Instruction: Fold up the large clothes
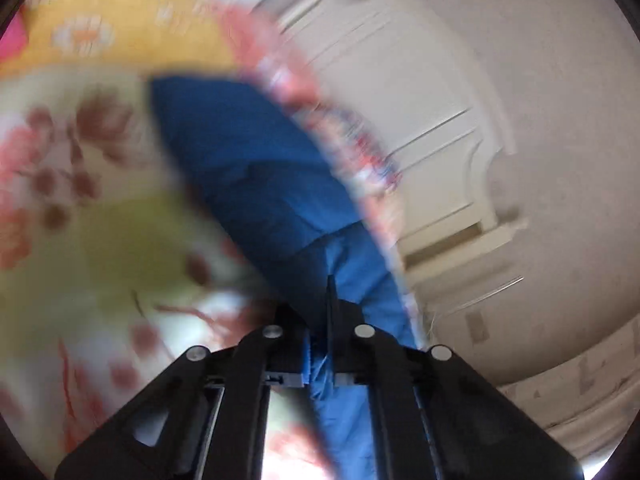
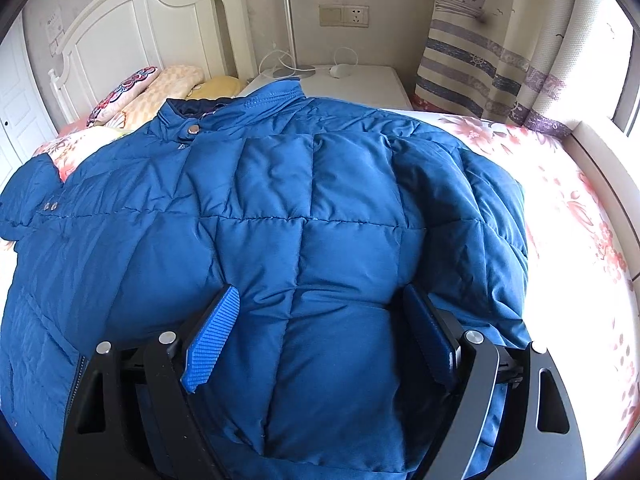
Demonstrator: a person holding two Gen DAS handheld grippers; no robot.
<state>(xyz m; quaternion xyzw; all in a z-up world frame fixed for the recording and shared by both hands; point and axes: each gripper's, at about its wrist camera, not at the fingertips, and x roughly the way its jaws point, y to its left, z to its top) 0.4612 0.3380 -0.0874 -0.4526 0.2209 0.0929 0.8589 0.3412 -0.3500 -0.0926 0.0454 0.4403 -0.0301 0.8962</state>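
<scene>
A large blue quilted puffer jacket (image 2: 280, 208) lies spread on the bed, collar toward the headboard. My right gripper (image 2: 320, 304) is open, its blue-padded fingers (image 2: 212, 336) standing wide on either side of a puffy panel near the jacket's lower part. In the left wrist view, which is blurred by motion, my left gripper (image 1: 326, 312) is shut on a fold of the blue jacket fabric (image 1: 256, 168) and holds it lifted over the floral bedsheet (image 1: 80, 208).
The white headboard (image 2: 132, 28) and pillows (image 2: 152, 88) are at the far left. A white nightstand (image 2: 360, 80) with cables stands behind the jacket. A striped curtain (image 2: 480, 48) and window ledge run along the right. White door panels (image 1: 440, 140) show in the left wrist view.
</scene>
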